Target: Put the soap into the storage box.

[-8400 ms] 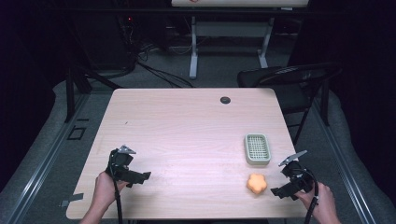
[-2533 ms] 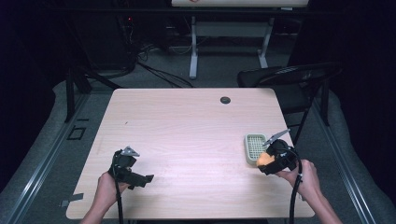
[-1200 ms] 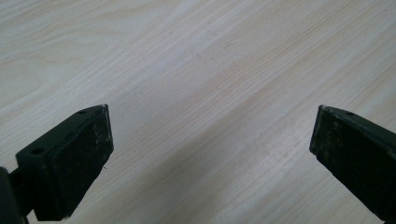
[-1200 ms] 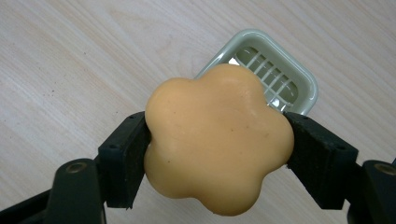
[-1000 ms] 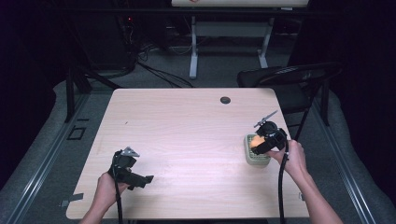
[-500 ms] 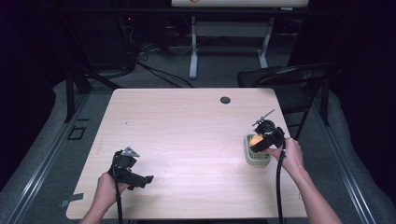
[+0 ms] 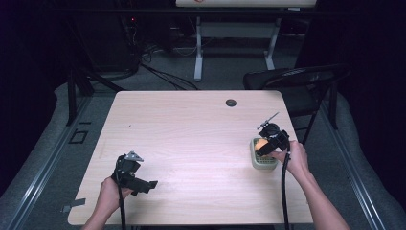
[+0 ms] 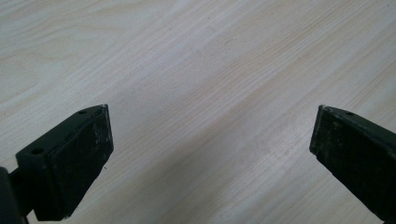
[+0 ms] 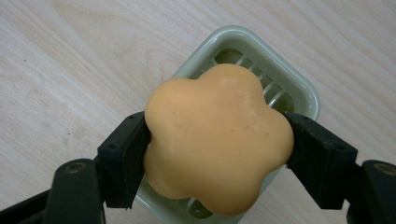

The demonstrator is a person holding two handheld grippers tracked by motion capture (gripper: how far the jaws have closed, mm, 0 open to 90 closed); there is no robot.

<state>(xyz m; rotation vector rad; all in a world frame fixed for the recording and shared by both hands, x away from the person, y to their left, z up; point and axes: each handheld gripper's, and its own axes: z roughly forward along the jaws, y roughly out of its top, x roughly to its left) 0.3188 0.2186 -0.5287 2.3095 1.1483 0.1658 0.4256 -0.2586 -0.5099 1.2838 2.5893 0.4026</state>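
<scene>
Surface [image 7: 191, 143]: pale wood, with a small dark grommet [image 7: 231, 102] near the far edge; otherwise bare apart from the items below.

Soap dish [image 9: 299, 91]: pale green, rectangular, slatted floor, standing close to the right edge of the surface, roughly midway between its near and far edges. It sits flat and unheld.

Soap [image 9: 217, 140]: an orange, flower-shaped bar, held directly above the dish and overlapping most of its opening. Whether its underside touches the slats cannot be told.

Right tool [image 9: 217, 140]: jaws clamped on the soap from two opposite sides, pads pressing into its lobes. In the high view the right tool [image 7: 269, 142] sits over the dish, pointing down.

Left tool [image 8: 210, 140]: jaws wide apart, nothing between them, over bare wood near the near-left corner [image 7: 131, 173]. It appears idle.

Assessment: the step in hand is placing the soap into the dish. The next move calls for a short descent until the bar seats on the slats, kept centred so no lobe catches the rim, then spreading the jaws and lifting straight up so the light dish is not dragged
</scene>
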